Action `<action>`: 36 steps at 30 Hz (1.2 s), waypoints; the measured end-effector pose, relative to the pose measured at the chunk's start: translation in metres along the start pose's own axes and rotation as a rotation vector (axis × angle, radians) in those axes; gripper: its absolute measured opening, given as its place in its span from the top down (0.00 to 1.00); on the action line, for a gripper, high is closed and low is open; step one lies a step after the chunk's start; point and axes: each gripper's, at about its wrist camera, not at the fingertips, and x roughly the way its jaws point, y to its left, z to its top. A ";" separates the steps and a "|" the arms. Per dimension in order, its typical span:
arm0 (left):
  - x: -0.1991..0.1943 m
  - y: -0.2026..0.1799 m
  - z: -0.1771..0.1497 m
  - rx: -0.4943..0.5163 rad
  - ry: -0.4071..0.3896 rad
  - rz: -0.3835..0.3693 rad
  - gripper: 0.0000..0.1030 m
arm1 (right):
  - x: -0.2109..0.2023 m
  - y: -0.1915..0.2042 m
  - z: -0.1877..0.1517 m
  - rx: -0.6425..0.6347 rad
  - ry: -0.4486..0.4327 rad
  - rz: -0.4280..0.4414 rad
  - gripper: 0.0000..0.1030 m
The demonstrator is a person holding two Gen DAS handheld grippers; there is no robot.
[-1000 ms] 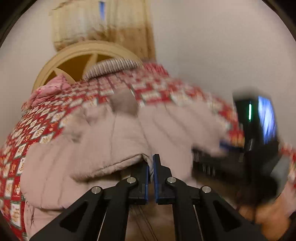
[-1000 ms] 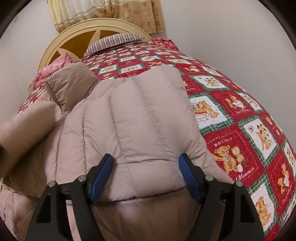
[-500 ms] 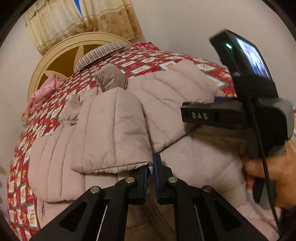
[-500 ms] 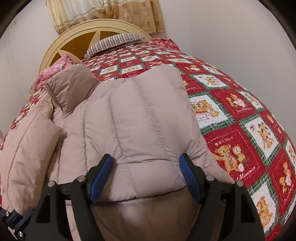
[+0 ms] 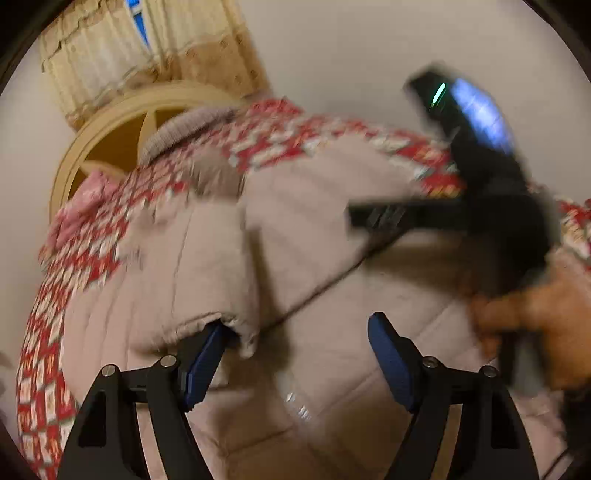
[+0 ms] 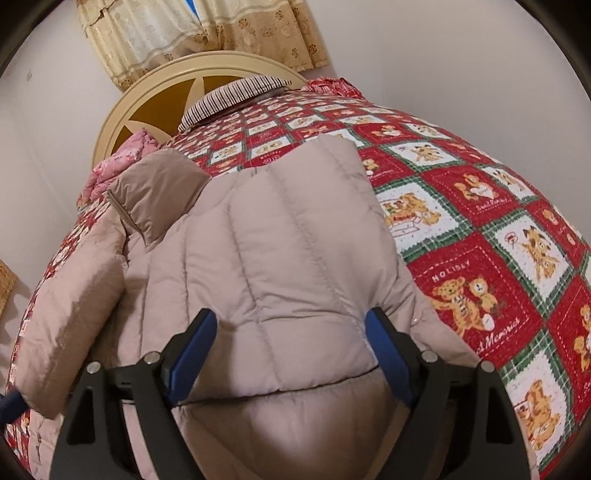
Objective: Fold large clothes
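Nearest the left wrist camera, the left gripper [image 5: 295, 354] stands spread wide, its left pad just under the hem of a folded-over sleeve [image 5: 192, 273] without pinching it. Close to the right wrist camera, the right gripper [image 6: 290, 350] is likewise released, hovering over the other folded sleeve. Both sleeves lie across the beige puffer jacket [image 6: 280, 251], which is spread on a red teddy-bear quilt [image 6: 480, 236]. Beyond sit a striped pillow [image 6: 236, 92], a round headboard [image 6: 147, 103] and curtains [image 6: 199, 33].
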 end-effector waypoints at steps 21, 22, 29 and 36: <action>-0.056 0.194 -0.109 -0.839 -0.004 0.144 0.25 | -0.085 0.201 -0.057 -0.659 -0.183 0.135 0.04; -0.048 0.190 -0.114 -0.835 0.018 0.140 0.25 | -0.072 0.212 -0.064 -0.729 -0.165 0.073 0.05; -0.028 0.175 -0.133 -0.813 0.031 0.140 0.25 | -0.049 0.146 -0.034 -0.520 -0.103 -0.077 0.12; -0.024 0.174 -0.134 -0.800 0.031 0.148 0.23 | -0.067 0.018 -0.014 0.015 -0.002 -0.100 0.15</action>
